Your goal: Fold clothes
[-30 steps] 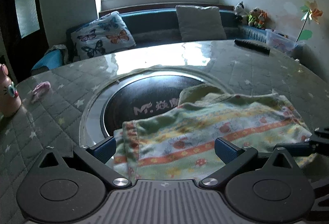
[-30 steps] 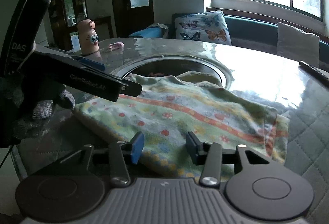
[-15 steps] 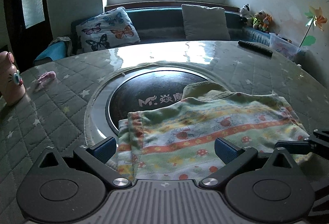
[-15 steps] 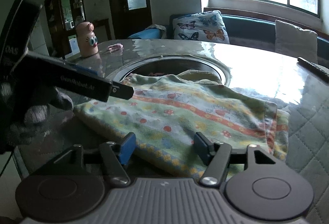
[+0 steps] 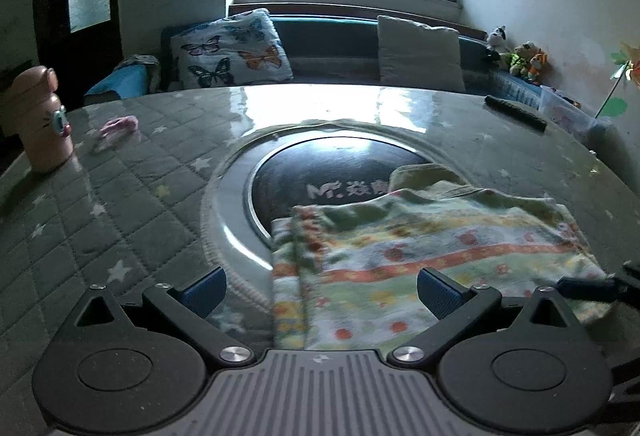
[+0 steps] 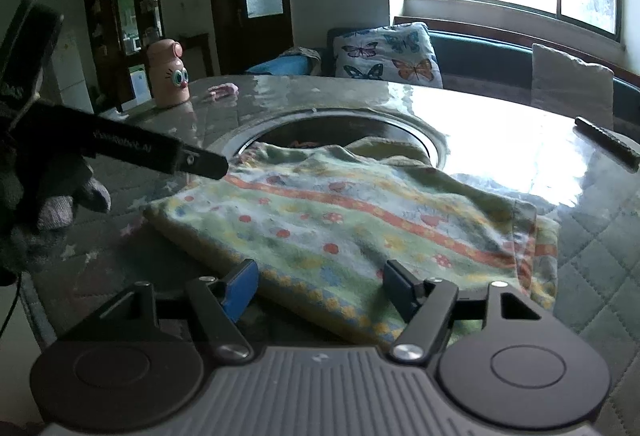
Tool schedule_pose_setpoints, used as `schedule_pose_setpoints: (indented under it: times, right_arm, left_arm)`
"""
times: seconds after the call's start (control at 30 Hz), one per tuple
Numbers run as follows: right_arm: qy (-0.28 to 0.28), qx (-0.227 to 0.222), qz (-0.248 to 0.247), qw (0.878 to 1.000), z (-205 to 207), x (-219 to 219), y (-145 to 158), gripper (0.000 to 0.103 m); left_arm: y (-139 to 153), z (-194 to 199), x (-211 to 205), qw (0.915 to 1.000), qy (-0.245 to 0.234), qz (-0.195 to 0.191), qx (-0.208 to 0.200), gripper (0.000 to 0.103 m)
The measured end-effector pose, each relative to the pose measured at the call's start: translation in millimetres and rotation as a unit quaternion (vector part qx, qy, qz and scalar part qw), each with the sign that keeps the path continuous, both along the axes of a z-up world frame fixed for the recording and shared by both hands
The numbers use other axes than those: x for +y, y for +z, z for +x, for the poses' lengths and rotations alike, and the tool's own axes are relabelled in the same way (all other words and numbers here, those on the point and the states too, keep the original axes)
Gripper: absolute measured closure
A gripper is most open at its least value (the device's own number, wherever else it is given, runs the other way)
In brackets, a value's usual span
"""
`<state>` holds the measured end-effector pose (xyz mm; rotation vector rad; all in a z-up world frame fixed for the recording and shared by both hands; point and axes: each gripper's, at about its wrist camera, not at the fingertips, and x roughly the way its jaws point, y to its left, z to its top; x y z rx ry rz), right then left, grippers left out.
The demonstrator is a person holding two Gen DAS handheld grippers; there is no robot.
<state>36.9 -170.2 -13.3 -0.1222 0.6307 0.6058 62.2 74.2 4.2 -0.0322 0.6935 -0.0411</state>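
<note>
A folded green cloth with orange stripes and small prints [image 5: 432, 256] lies flat on the table, partly over the round inset; it also shows in the right wrist view [image 6: 352, 220]. My left gripper [image 5: 320, 290] is open and empty, just short of the cloth's near edge. My right gripper [image 6: 320, 282] is open and empty at the cloth's other edge. The left gripper's finger [image 6: 160, 156] shows in the right wrist view, at the cloth's far left corner. The right gripper's fingertip [image 5: 592, 286] shows at the right edge of the left wrist view.
The round table [image 5: 120, 196] has a quilted cover under glass and a dark round inset [image 5: 340, 172]. A pink bottle with eyes [image 6: 168, 78] and a small pink thing [image 5: 120, 126] stand at the far left. A black remote [image 5: 516, 112] lies far right.
Both grippers have drawn back from the cloth and risen a little. The right gripper's jaws have opened wider. The cloth lies still.
</note>
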Motion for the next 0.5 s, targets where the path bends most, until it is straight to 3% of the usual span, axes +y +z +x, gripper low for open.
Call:
schedule_pose_setpoints:
  times: [0.23,0.5]
  right_arm:
    - [0.011,-0.003,0.004,1.0,-3,7,3,0.034]
    - [0.035,0.025,-0.018,0.999,-4,20,-8,0.039]
  left_arm:
    - [-16,-5,8,0.9996,0.018,0.005,0.02,0.0]
    - [-28,-10,18,0.9992,0.023,0.007,0.033,0.0]
